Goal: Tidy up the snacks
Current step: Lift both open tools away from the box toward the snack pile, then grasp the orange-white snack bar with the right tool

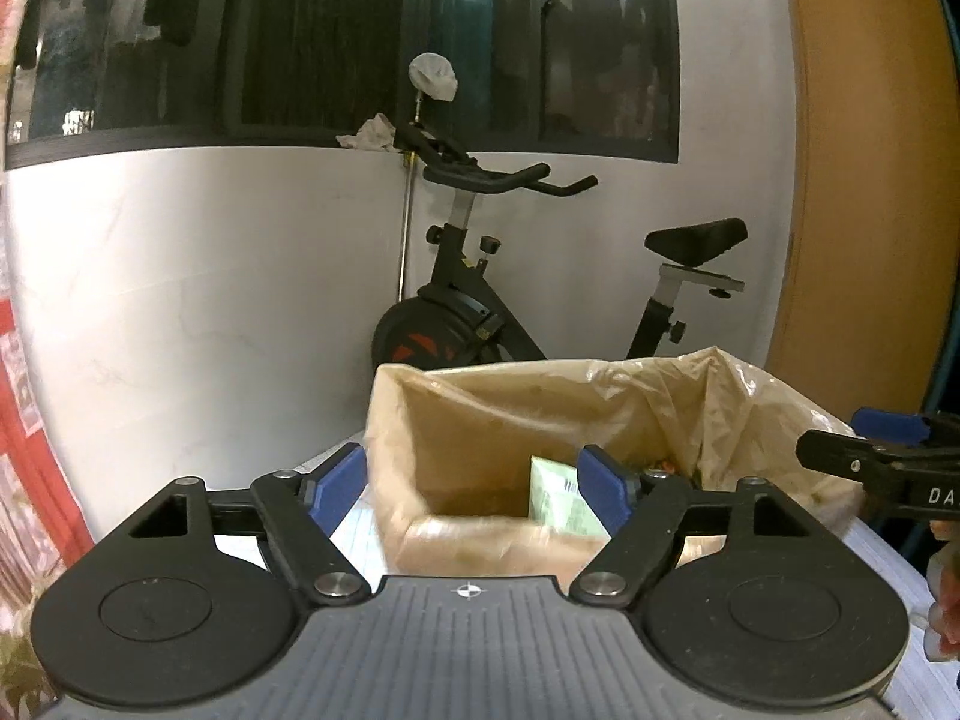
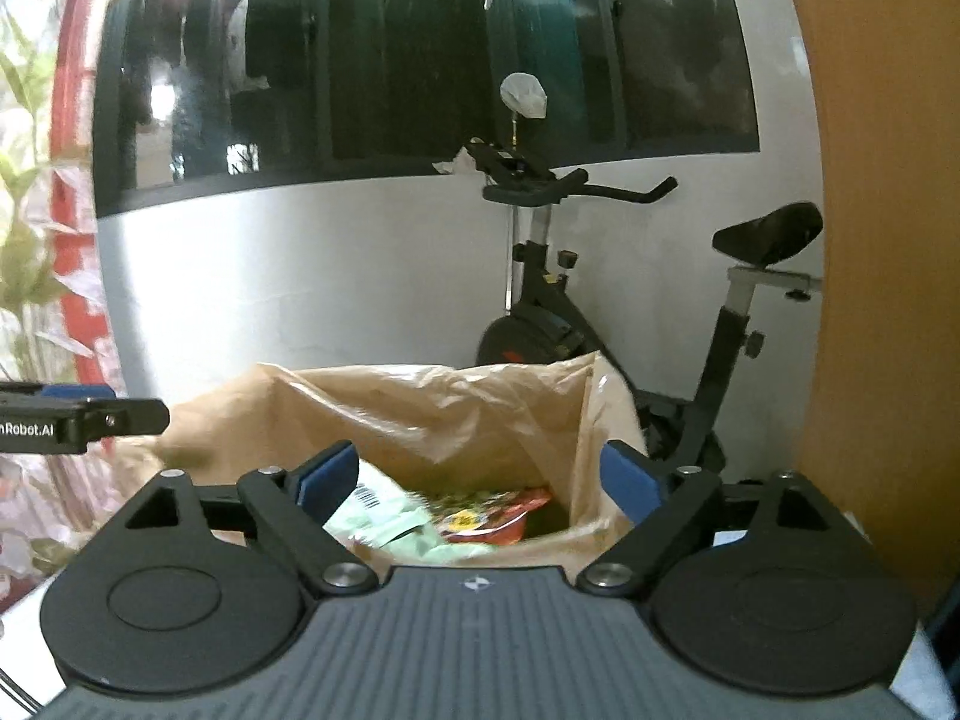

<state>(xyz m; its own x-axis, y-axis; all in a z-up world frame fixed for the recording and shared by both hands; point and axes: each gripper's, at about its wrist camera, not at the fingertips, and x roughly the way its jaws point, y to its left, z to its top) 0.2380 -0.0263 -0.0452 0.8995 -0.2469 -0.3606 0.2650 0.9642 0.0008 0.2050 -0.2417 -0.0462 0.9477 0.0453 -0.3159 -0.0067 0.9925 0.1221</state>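
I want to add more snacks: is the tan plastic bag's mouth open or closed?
Open. The tan plastic bag has its rim spread wide, and a pale green packet and a red snack packet show inside.

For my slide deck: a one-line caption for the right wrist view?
Open right gripper above a lined box holding green and red snack packets.

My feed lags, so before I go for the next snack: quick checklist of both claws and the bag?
1. Left claw empty, open: ok.
2. Right claw empty, open: ok.
3. Bag mouth open, upright: ok.
4. Green packet inside bag: ok.
5. Red packet inside bag: ok.
6. More snacks left to pack: cannot tell, none in view outside the bag.
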